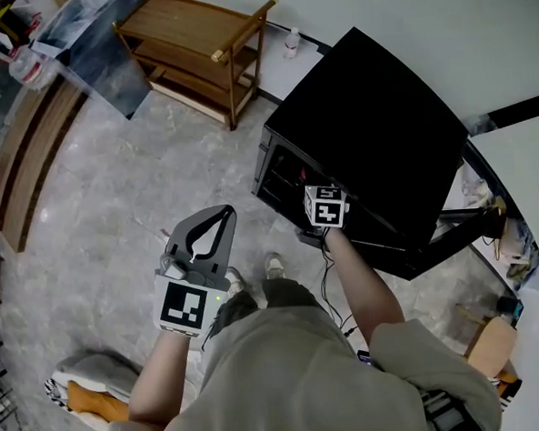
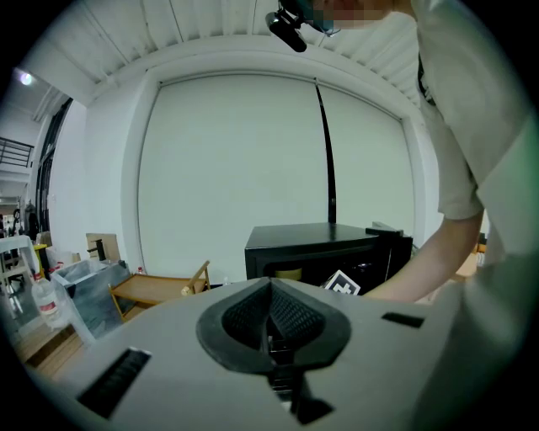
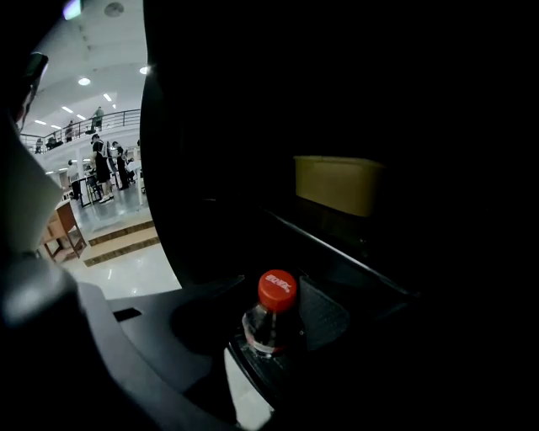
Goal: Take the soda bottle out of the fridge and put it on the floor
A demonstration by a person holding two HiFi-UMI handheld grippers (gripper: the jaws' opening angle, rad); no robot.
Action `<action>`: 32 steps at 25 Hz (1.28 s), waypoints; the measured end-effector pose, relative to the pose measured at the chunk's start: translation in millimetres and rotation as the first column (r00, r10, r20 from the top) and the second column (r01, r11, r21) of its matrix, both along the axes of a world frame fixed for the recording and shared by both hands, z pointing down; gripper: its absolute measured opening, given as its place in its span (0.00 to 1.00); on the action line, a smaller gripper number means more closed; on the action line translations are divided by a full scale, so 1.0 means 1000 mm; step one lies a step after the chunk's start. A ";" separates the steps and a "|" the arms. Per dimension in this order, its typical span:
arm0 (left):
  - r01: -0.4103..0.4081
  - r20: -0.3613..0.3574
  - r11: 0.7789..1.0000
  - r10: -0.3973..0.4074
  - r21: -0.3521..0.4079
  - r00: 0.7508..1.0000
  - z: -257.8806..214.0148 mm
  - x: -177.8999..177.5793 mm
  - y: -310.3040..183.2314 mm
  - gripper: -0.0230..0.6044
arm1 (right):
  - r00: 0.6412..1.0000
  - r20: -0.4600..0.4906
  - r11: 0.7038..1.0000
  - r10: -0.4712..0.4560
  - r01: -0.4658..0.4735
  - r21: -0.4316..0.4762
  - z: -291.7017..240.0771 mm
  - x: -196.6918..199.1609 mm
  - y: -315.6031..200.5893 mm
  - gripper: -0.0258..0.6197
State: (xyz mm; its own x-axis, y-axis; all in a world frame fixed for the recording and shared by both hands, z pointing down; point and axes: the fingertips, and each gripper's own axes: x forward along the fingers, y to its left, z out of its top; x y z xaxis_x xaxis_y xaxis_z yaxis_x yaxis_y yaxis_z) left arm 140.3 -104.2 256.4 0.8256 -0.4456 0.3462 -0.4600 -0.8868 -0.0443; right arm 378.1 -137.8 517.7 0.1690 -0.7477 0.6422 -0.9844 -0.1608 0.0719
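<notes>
A small black fridge [image 1: 373, 122] stands on the floor with its door [image 1: 453, 235] swung open. My right gripper reaches into it; in the head view only its marker cube [image 1: 326, 206] shows at the opening. In the right gripper view the soda bottle [image 3: 274, 296], clear with a red cap, stands upright between the jaws of my right gripper [image 3: 268, 327], which are open with a gap on the left side. My left gripper [image 1: 222, 213] hangs over the floor left of the fridge, shut and empty, its pads [image 2: 290, 318] meeting.
A yellow container [image 3: 337, 183] sits on the fridge shelf behind the bottle. A wooden cart [image 1: 200, 46] stands at the back, with a small bottle [image 1: 292, 43] by the wall. A low wooden bench [image 1: 29, 152] runs along the left. Cables [image 1: 333, 293] lie by my feet.
</notes>
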 end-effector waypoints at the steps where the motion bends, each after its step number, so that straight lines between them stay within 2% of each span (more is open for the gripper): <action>1: -0.001 0.006 1.000 0.001 0.000 1.000 0.001 -0.001 0.001 0.05 | 1.000 0.005 1.000 -0.007 0.007 -0.004 0.006 -0.001 -0.002 0.31; 12: 0.031 0.019 0.999 -0.030 -0.030 0.999 0.011 -0.016 0.009 0.05 | 0.997 0.070 1.000 0.015 -0.015 -0.007 0.007 0.004 -0.005 0.25; 22: 0.059 0.021 0.998 -0.058 -0.032 0.998 0.011 -0.040 0.021 0.05 | 0.995 0.085 0.996 -0.056 0.062 -0.071 0.004 -0.024 0.017 0.24; 28: 0.099 0.030 0.994 -0.098 -0.035 0.995 0.017 -0.067 0.027 0.05 | 0.979 0.108 0.978 -0.174 0.185 -0.100 -0.013 -0.070 0.037 0.24; 32: 0.137 0.043 0.990 -0.135 -0.041 0.990 0.022 -0.093 0.031 0.05 | 0.944 0.043 0.936 -0.326 0.329 -0.122 -0.026 -0.114 0.043 0.24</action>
State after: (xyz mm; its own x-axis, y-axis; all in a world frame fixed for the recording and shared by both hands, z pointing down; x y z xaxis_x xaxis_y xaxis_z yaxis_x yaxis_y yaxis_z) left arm 47.5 -73.3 277.9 0.7438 -0.5363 0.3990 -0.5750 -0.8177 -0.0272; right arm 263.8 -94.6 491.9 -0.0866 -0.6720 0.7355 -0.9825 0.1796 0.0485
